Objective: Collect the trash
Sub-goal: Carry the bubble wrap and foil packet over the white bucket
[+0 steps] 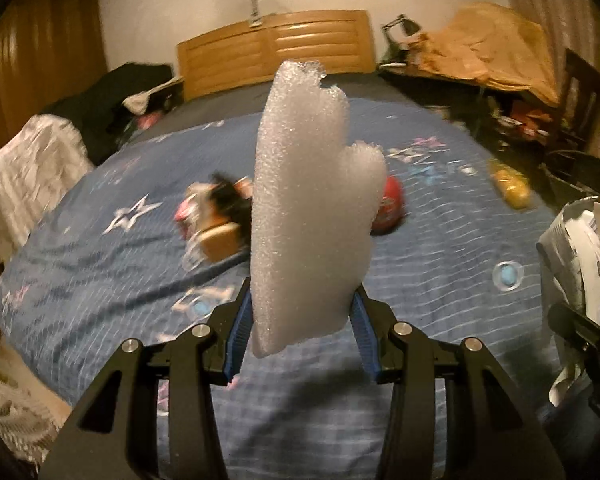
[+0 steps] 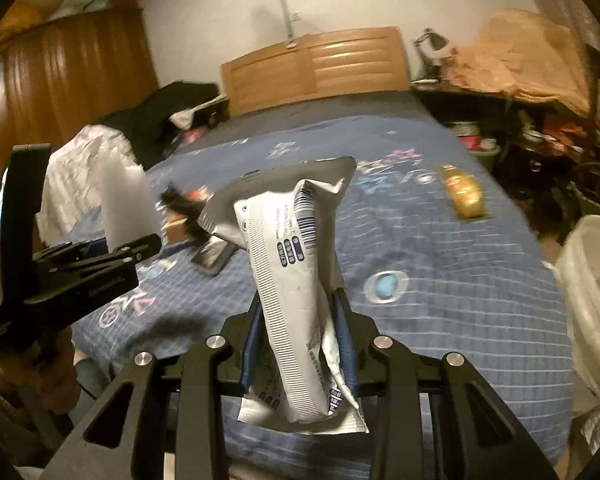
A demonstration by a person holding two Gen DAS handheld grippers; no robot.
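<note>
My left gripper (image 1: pixel 300 312) is shut on a white foam sheet (image 1: pixel 308 208) that stands upright above the blue bedspread (image 1: pixel 440 248). My right gripper (image 2: pixel 298 320) is shut on a crumpled white and silver wrapper (image 2: pixel 292 264) with a barcode. In the right wrist view the left gripper (image 2: pixel 128 246) with its foam (image 2: pixel 126 204) shows at the left. In the left wrist view the wrapper (image 1: pixel 576 264) shows at the right edge. On the bed lie a red packet (image 1: pixel 390 204), a yellow packet (image 1: pixel 510 186) and a blurred heap with a brown box (image 1: pixel 216 216).
A white bin with a plastic liner (image 2: pixel 592 300) stands at the bed's right side. A wooden headboard (image 1: pixel 276 48) is at the far end. Dark clothes (image 1: pixel 112 100) and a white cloth (image 1: pixel 28 168) lie at the left. A cluttered desk (image 1: pixel 480 64) stands at the right.
</note>
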